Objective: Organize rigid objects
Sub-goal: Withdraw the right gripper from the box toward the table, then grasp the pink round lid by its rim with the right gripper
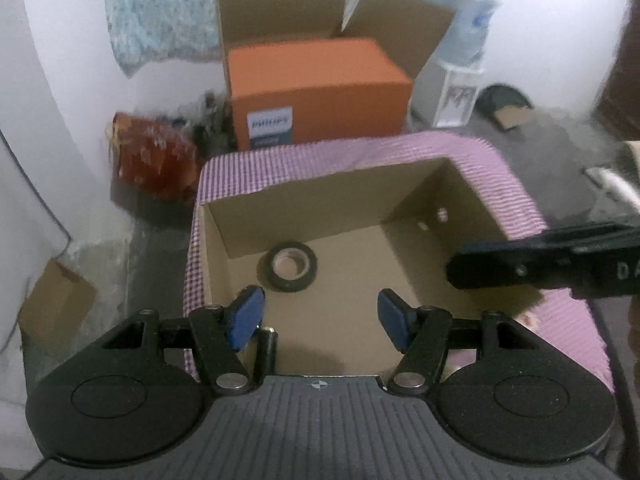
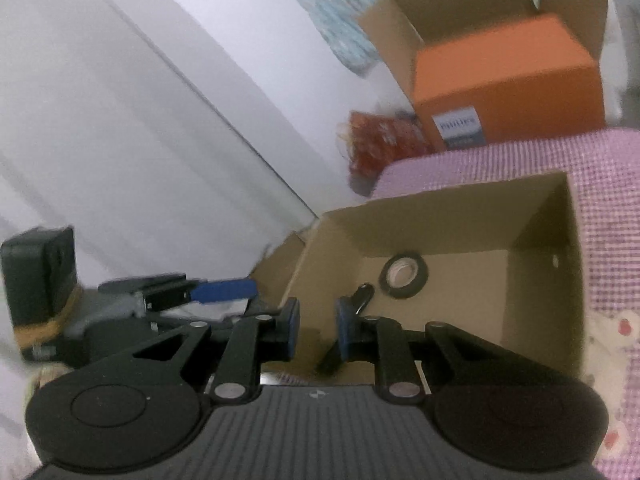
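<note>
An open cardboard box [image 1: 304, 196] [image 2: 536, 264] sits on a pink checked cloth [image 1: 500, 176] [image 2: 600, 184]. A black tape roll [image 1: 292, 266] [image 2: 404, 276] lies flat on its floor. A short black stick-like object [image 1: 267, 350] [image 2: 362, 294] lies near the box's front wall. My left gripper [image 1: 320, 308] hovers over the box's near side, open, with nothing between its blue pads. It shows side-on in the right wrist view as the left gripper [image 2: 252, 288]. My right gripper [image 2: 318, 312] stands narrowly open and empty above the box's front. In the left wrist view the right gripper [image 1: 456, 270] reaches in from the right.
Behind the cloth stands an orange box [image 1: 316, 92] [image 2: 508, 80] inside a larger open carton [image 1: 280, 12]. A red bag [image 1: 152, 156] lies against the white wall, and a small cardboard box [image 1: 56, 304] is on the floor at left. A water bottle [image 1: 472, 28] stands at back right.
</note>
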`<state>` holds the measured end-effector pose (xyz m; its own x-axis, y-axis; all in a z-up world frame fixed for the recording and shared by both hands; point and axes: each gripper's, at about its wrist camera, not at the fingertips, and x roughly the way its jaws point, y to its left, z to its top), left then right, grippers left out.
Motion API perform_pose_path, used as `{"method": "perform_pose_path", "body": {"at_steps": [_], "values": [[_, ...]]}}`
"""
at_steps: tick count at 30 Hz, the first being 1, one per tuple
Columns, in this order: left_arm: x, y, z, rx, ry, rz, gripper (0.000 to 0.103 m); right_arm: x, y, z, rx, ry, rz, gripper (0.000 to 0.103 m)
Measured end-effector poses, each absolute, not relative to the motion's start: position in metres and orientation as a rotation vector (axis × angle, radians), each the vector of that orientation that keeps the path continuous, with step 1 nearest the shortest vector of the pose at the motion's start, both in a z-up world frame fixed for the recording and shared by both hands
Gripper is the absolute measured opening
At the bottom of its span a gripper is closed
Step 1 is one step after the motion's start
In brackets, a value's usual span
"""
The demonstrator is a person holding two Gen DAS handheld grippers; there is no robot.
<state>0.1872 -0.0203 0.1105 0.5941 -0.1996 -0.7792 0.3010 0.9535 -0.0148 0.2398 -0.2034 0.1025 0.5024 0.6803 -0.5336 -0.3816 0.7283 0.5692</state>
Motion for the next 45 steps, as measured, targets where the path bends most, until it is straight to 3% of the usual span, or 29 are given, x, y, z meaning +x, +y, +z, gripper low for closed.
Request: {"method": "perform_pose_path", "body": {"at_steps": [9, 17, 19, 21, 22, 27, 36, 45], "values": [[0.088, 0.001, 0.086, 0.067, 0.795, -0.277, 0.063, 0.141, -0.207, 0.078, 0.355, 0.781, 0.676, 0.022], [0.060, 0.015, 0.014, -0.014, 0.926, -0.260, 0.064, 0.127, -0.177, 0.019, 0.335, 0.910, 0.637, 0.023], [0.061, 0.015, 0.001, -0.022, 0.953, -0.268, 0.064, 0.133, -0.166, 0.006, 0.333, 0.952, 0.648, 0.029], [0.063, 0.014, -0.008, -0.014, 0.967, -0.254, 0.065, 0.140, -0.155, -0.005, 0.320, 0.984, 0.653, 0.045], [0.065, 0.014, -0.011, -0.008, 0.966, -0.243, 0.066, 0.143, -0.149, -0.008, 0.306, 0.988, 0.655, 0.045], [0.076, 0.011, -0.023, 0.014, 0.982, -0.240, 0.072, 0.160, -0.124, -0.026, 0.255, 1.029, 0.669, 0.045], [0.110, 0.005, -0.039, 0.046, 1.017, -0.230, 0.072, 0.191, -0.089, -0.046, 0.175, 1.104, 0.681, 0.045], [0.104, 0.003, -0.051, 0.055, 1.021, -0.231, 0.069, 0.173, -0.071, -0.068, 0.137, 1.134, 0.670, 0.033]]}}
